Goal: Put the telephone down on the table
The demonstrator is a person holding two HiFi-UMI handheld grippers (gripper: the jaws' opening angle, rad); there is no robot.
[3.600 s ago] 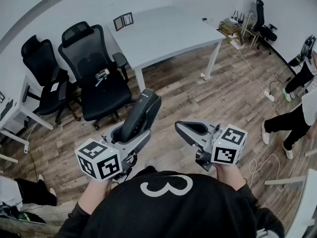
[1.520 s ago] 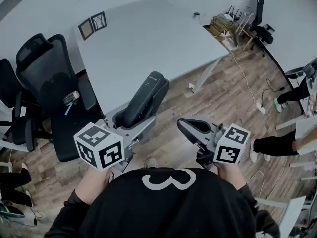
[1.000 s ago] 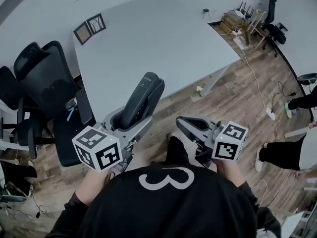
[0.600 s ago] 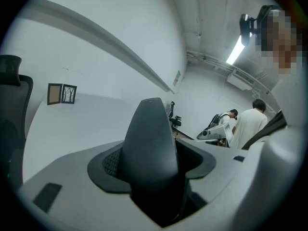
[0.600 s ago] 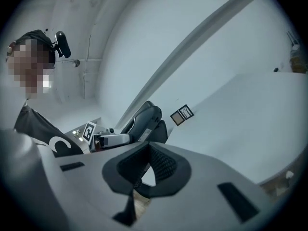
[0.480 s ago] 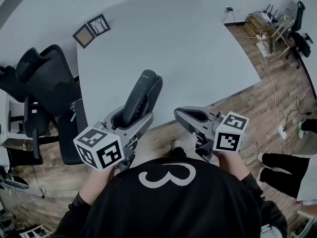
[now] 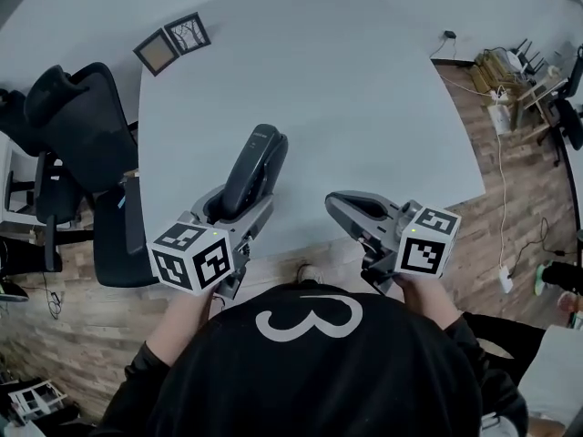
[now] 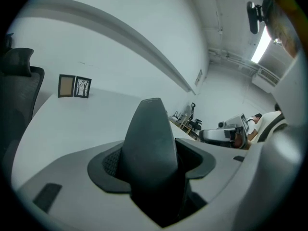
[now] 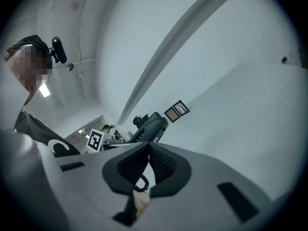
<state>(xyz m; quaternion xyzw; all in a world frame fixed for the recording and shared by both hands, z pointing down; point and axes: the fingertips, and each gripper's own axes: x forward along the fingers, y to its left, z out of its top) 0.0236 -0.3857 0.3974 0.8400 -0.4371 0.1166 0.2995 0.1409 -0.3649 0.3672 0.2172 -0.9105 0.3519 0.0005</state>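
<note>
A dark telephone handset (image 7: 248,167) stands tilted up and away in my left gripper (image 7: 232,209), whose jaws are shut on its lower end. It hangs above the near part of the white table (image 7: 364,80). In the left gripper view the telephone (image 8: 149,143) fills the space between the grey pads (image 8: 106,165). My right gripper (image 7: 342,206) is held level to the right of it, over the table's near edge, shut with nothing in it. From the right gripper view (image 9: 147,150) the telephone (image 9: 153,124) shows off to the left.
Two small picture frames (image 7: 173,42) stand at the table's far left corner. Black office chairs (image 7: 77,126) crowd the table's left side. Wooden floor with cables (image 7: 501,153) and clutter lies to the right.
The person has walked up to the table, so both grippers are over its near part instead of over the floor. The telephone stays in the left gripper; the right one stays shut.
</note>
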